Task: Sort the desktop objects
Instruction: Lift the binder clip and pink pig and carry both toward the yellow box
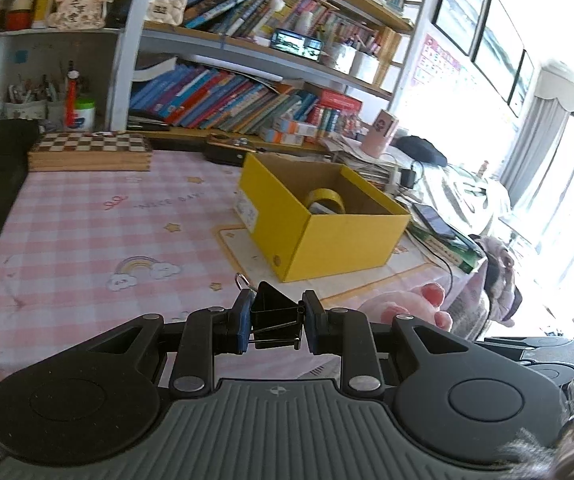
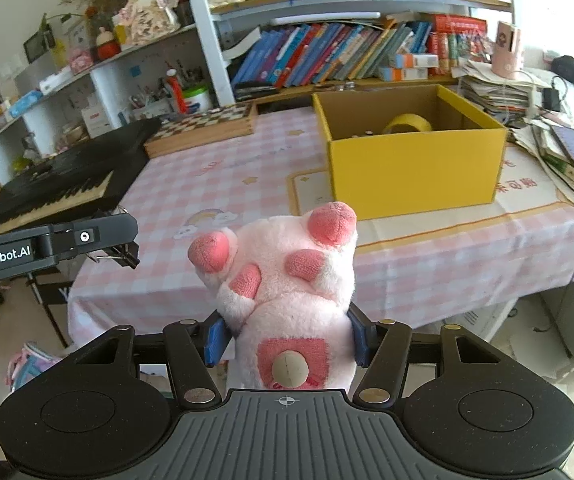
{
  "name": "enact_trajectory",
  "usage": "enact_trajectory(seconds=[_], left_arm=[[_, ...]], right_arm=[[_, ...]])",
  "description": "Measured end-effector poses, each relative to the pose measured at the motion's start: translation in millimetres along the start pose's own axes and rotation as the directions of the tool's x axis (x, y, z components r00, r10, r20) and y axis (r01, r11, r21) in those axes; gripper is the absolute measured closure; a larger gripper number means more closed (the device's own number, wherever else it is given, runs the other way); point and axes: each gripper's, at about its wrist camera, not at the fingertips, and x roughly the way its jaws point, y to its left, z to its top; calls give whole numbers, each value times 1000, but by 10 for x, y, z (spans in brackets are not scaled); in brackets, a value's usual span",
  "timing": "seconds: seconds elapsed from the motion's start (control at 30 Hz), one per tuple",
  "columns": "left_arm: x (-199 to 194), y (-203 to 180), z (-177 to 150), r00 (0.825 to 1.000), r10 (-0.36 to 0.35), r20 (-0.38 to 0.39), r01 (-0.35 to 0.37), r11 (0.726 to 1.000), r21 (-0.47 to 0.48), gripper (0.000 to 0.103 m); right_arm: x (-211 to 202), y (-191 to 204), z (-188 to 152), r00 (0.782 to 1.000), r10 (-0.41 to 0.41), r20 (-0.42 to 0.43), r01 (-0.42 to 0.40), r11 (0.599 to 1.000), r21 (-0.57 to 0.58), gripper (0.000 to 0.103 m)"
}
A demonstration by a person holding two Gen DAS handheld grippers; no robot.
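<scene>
Over the near edge of the bench [image 1: 87, 216], my left gripper [image 1: 278, 322] has its jaws closed on a black binder clip [image 1: 274, 312]; the blue pads [image 1: 244, 322] press its sides, and its wire handles stick out toward the camera and to the left. The clip hangs clear of the pink checked cloth.

My right gripper [image 2: 287, 338] has its jaws closed on a pink plush toy [image 2: 287, 292], gripped around the body, feet with darker pink pads pointing up and away from me. The toy is off the bench, just short of its near edge. In the left wrist view its feet show just right of the clip.

The yellow box [image 2: 415, 168] stands open toward the far right corner of the bench, on a pale mat. Inside: a roll of yellow tape [image 2: 407, 124] and some small items I cannot identify. A chessboard case [image 1: 91, 150] lies at the far left edge.
</scene>
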Motion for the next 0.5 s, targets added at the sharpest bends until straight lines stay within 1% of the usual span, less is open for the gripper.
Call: enact_trajectory(seconds=[0.5], left_arm=[[353, -375, 106, 998, -65, -25, 65, 997, 31, 79]], right_arm=[[-75, -453, 62, 998, -55, 1, 55, 997, 46, 45]])
